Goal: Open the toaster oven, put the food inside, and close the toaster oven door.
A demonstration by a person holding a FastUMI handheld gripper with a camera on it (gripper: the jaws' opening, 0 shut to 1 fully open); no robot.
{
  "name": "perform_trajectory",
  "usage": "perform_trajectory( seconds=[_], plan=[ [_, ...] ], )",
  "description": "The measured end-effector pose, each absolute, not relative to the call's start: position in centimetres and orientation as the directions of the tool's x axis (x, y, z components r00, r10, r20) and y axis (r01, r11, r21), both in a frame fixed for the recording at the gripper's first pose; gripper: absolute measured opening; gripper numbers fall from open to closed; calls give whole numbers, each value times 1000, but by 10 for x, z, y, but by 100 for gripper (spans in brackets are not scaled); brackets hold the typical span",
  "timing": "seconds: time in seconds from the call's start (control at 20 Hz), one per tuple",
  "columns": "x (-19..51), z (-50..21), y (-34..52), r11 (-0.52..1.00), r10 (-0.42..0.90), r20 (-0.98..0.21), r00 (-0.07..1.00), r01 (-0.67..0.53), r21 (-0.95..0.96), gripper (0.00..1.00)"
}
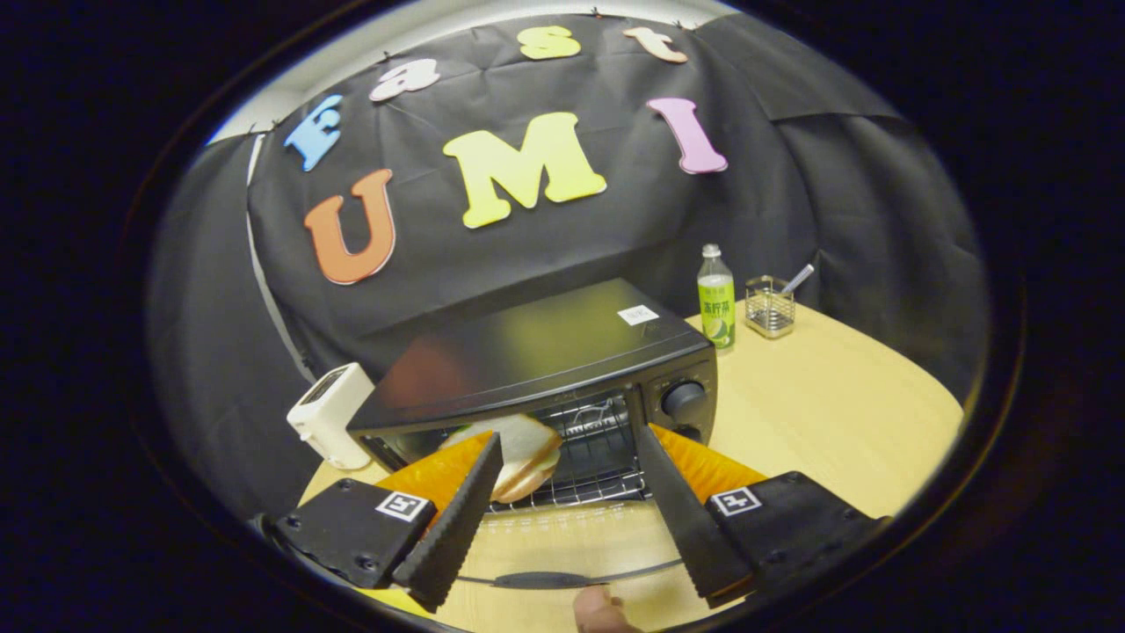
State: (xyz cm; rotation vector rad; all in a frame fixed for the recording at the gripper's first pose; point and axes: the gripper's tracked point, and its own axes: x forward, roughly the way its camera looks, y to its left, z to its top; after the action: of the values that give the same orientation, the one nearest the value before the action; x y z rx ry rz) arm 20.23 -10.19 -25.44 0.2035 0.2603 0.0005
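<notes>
Pale sandwich (525,457) on oven rack (589,470), between spread tongs (571,448)

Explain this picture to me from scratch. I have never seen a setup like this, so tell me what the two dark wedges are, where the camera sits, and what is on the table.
The two wedges are the fingers of a hand-held gripper, a two-finger tool that a person carries. The camera rides on that tool and looks forward along the fingers, which is why the picture is round and bent. The fingers stand apart, open, and hold nothing.

Just ahead of them sits a black toaster oven on a wooden table. Its glass door is folded down flat under the fingers. A sandwich lies on the wire rack at the oven's mouth, near one finger; I cannot tell whether that finger touches it.

Beside the oven stands a white toaster. Beyond it are a green bottle and a small wire holder with a utensil in it.
</notes>
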Motion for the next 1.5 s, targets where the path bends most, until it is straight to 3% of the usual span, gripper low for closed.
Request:
perform_trajectory(
  seconds=[0.7,1.2,1.4,1.5],
  plan=[
    [125,-363,-57,998,57,-329,943,-44,46,100],
    [113,-432,-30,999,48,-421,906,-49,7,100],
    [122,-426,-31,998,13,-400,917,-38,-55,100],
    [125,-436,-34,997,0,-445,896,-32,-65,100]
  ],
)
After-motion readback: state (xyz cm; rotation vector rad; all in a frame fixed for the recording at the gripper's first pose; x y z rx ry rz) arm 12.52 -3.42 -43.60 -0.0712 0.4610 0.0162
